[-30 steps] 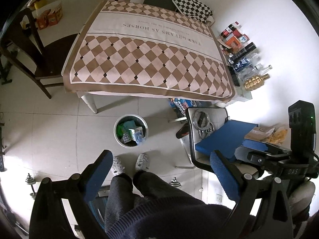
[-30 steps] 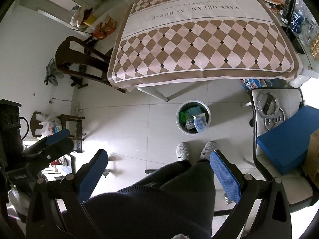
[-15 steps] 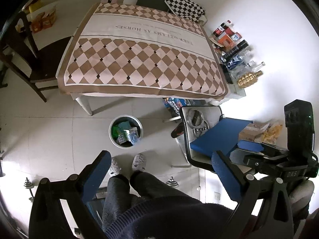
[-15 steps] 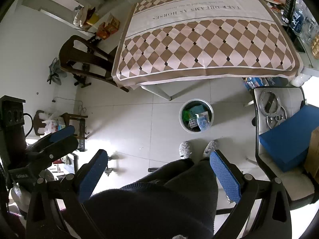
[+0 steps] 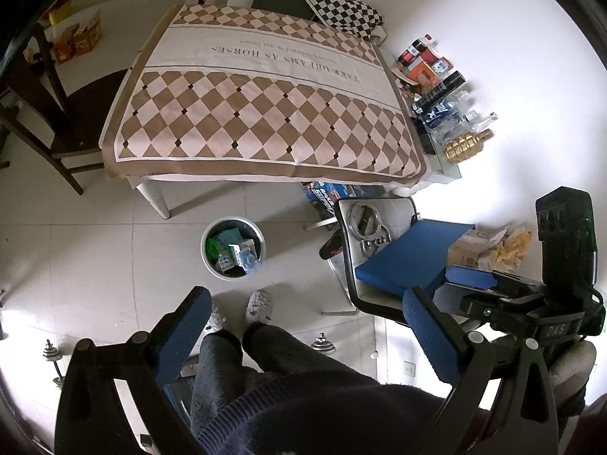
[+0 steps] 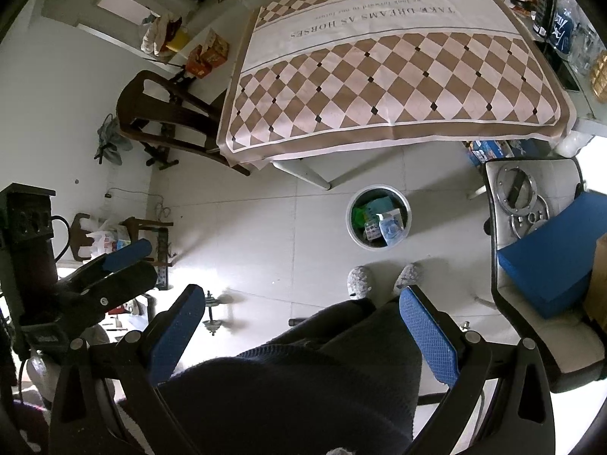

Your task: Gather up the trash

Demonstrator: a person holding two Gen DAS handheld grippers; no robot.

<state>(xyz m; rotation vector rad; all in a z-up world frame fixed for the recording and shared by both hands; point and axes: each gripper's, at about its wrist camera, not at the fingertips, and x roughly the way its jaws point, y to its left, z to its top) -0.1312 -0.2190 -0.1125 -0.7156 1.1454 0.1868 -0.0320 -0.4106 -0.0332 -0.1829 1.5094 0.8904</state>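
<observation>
A round grey trash bin [image 5: 212,261] stands on the tiled floor in front of my feet, holding a green packet, small cartons and a crumpled plastic bottle. It also shows in the right wrist view [image 6: 354,235]. My left gripper [image 5: 303,314] is open and empty, held high above the floor over my legs. My right gripper [image 6: 299,311] is open and empty too, at a similar height. Each gripper shows from the side in the other's view. The table [image 5: 265,87] with a brown checked cloth has nothing on it.
A dark wooden chair [image 5: 41,113] stands left of the table. A chair at right carries metal rings and a blue box [image 5: 406,254]. Bottles and boxes [image 5: 440,94] line the wall by the table. Small dumbbells [image 6: 212,324] lie on the floor.
Both grippers have drifted slightly; the view shifted a little, with the table and bin sliding in frame. Both stay open and empty.
</observation>
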